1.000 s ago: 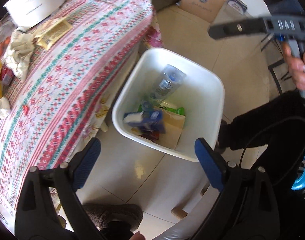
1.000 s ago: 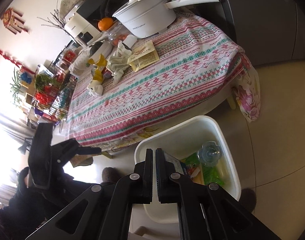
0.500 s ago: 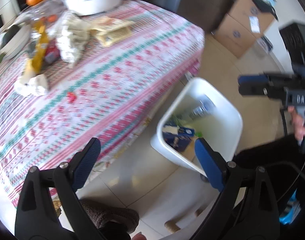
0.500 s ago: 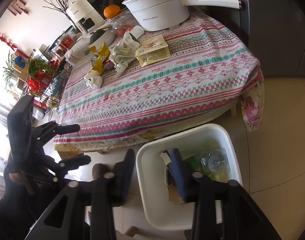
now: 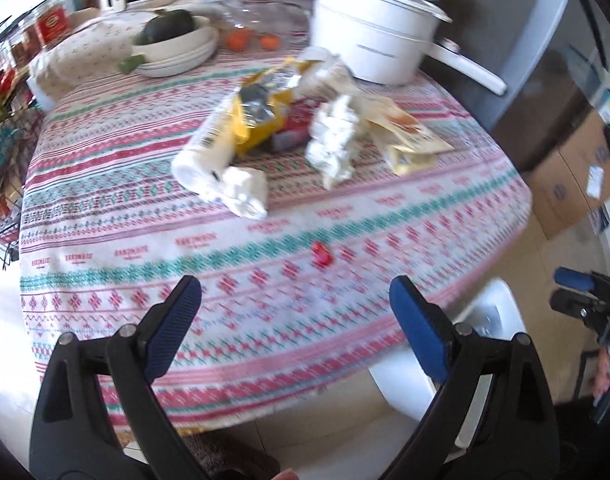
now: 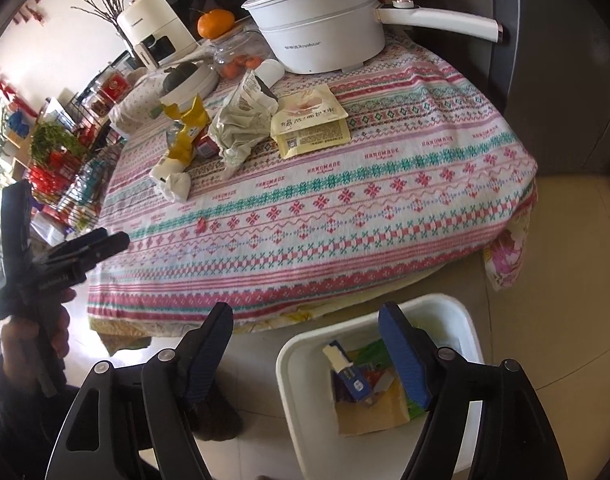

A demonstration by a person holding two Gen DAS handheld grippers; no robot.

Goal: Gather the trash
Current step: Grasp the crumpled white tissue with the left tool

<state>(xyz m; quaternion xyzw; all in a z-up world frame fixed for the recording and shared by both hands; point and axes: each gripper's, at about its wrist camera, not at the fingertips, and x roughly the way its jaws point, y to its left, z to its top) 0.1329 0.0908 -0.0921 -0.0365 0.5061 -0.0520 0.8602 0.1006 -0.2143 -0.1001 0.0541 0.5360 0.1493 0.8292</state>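
The left gripper [image 5: 291,312] is held wide apart and empty above the patterned table [image 5: 345,216], where a yellow wrapper [image 5: 257,114], a crumpled tissue [image 5: 245,190] and a small red scrap [image 5: 322,254] are left lying. The right gripper [image 6: 305,338] is seen with its jaws opening and nothing between them, over the white bin [image 6: 301,396] on the floor just beside the table, in which a blue-and-white carton [image 6: 347,372] is lying among other trash.
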